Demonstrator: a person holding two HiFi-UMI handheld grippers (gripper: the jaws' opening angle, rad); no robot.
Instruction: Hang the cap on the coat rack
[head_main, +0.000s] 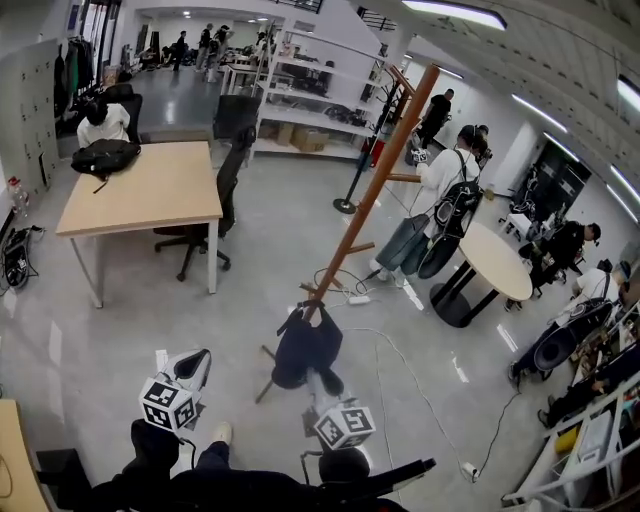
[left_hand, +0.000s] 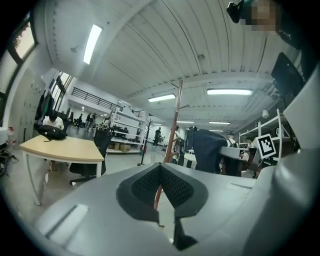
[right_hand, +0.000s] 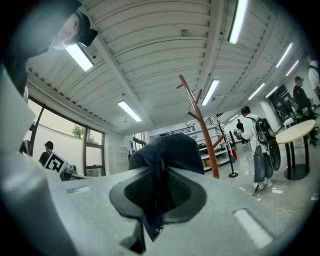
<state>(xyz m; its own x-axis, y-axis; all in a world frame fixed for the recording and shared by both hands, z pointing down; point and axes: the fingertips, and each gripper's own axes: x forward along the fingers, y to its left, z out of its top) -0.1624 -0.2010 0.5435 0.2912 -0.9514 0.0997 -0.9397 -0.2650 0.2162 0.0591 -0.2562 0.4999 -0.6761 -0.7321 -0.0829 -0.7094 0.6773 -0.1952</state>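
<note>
Slippage threatens: right tool (right_hand: 159, 171) pinches only a fold of the dark cap (right_hand: 172, 149), left tool (left_hand: 160, 168) pressed together empty, coat rack (head_main: 375, 190) well apart.

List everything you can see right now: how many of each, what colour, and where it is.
cap: one, dark navy, low centre, overlapping the coat rack's base in the head view
coat rack: one, reddish-brown wood, mid-floor
desk: one, light wood, left
bag: one, black, on the desk's far corner
office chair: one, black, at the desk's right side
round table: one, pale top, right
shelving: one, white, far back
people: several, mostly right and far back
left gripper: one, grey, bottom left, fingers together, empty
right gripper: one, grey, bottom centre, fingers shut on the cap
</note>
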